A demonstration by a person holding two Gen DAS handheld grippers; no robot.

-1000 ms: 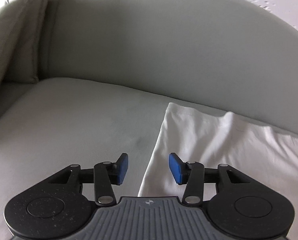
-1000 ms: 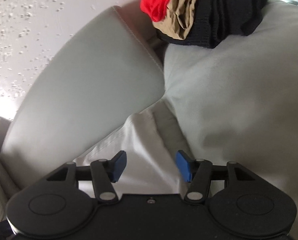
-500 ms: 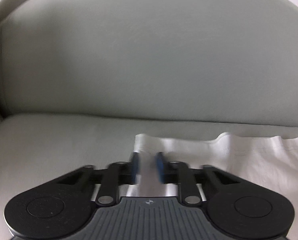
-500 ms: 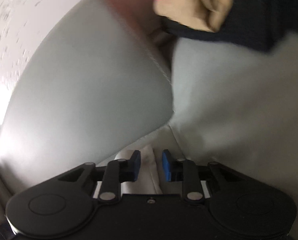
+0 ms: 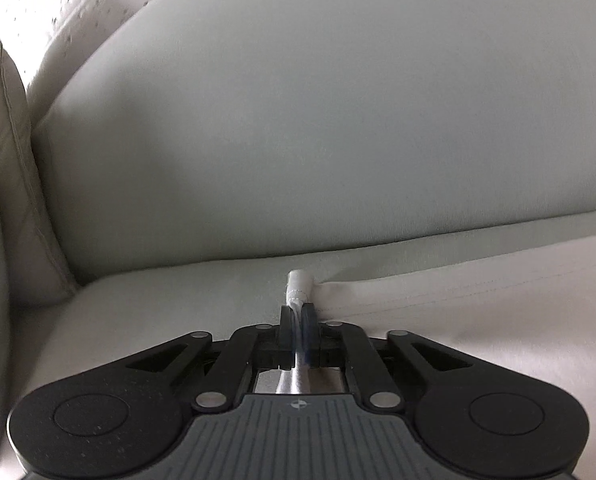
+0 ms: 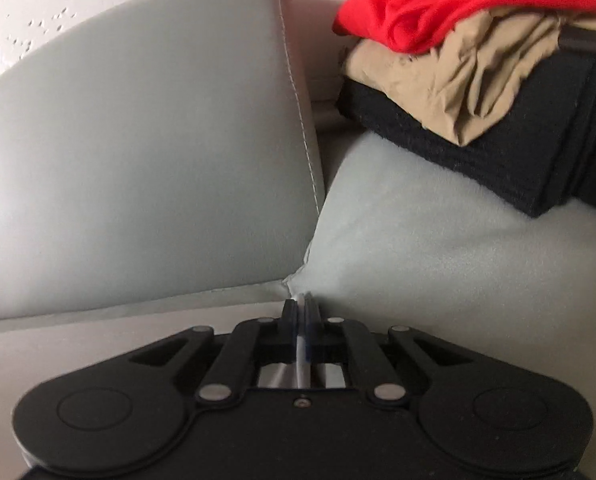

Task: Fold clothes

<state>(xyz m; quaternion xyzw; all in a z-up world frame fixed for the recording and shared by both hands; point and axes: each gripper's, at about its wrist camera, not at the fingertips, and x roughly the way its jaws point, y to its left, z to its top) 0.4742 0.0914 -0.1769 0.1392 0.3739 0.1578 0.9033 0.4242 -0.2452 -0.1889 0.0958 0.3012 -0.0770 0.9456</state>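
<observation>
A white garment lies flat on a grey sofa seat. My left gripper is shut on its far left corner, and a small tuft of white cloth sticks out past the fingertips. My right gripper is shut on another edge of the white garment, seen as a thin white strip between the pads. Most of the garment is hidden under the right gripper body.
The grey sofa backrest rises just beyond both grippers. A grey cushion or armrest sits at the right, with a pile of red, tan and black clothes on top. A sofa arm is at the left.
Both grippers went from open above the white garment to shut on its edges. Both moved forward and down toward the backrest.
</observation>
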